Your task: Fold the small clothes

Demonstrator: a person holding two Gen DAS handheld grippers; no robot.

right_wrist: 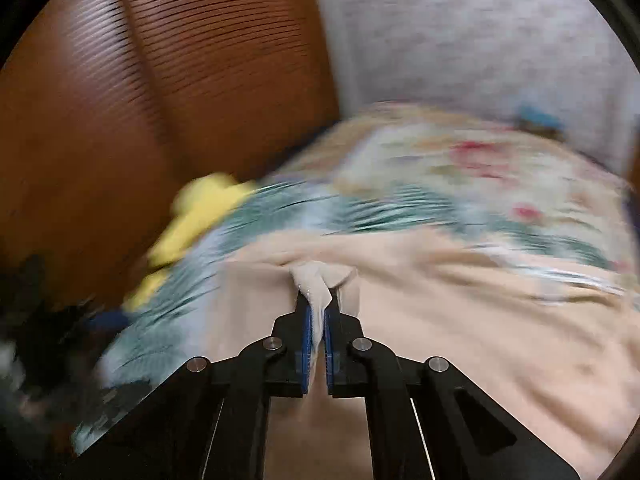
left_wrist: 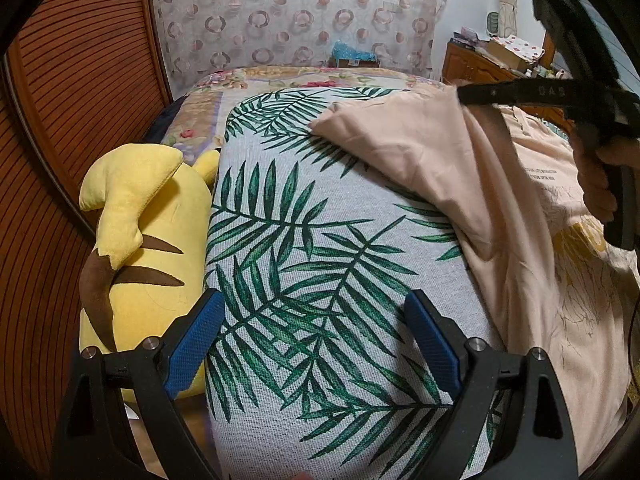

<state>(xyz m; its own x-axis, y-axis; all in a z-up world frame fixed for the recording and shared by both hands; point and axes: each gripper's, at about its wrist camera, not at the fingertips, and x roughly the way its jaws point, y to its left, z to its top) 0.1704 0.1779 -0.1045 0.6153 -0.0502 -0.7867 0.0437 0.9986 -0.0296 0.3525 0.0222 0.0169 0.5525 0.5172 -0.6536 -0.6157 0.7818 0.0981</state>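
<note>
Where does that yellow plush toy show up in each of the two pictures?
Left wrist view: the plush lies at left, against the leaf-print cloth.
Right wrist view: the plush is a blurred yellow patch at left of centre.
Shared landmark: the peach shirt on that cloth.

Left gripper (left_wrist: 314, 344): matte black linkage arms with triangular cut-outs, round silver pivot screws, two blue pads (left_wrist: 195, 346) with fine knurled texture.

Right gripper (right_wrist: 317, 320): same black frame, silver screws, slim blue pads edging the inner faces. From the left wrist view its body carries embossed letters "DAS" and a black handle.

Right hand (left_wrist: 596, 178): bare skin, fingers showing.
</note>
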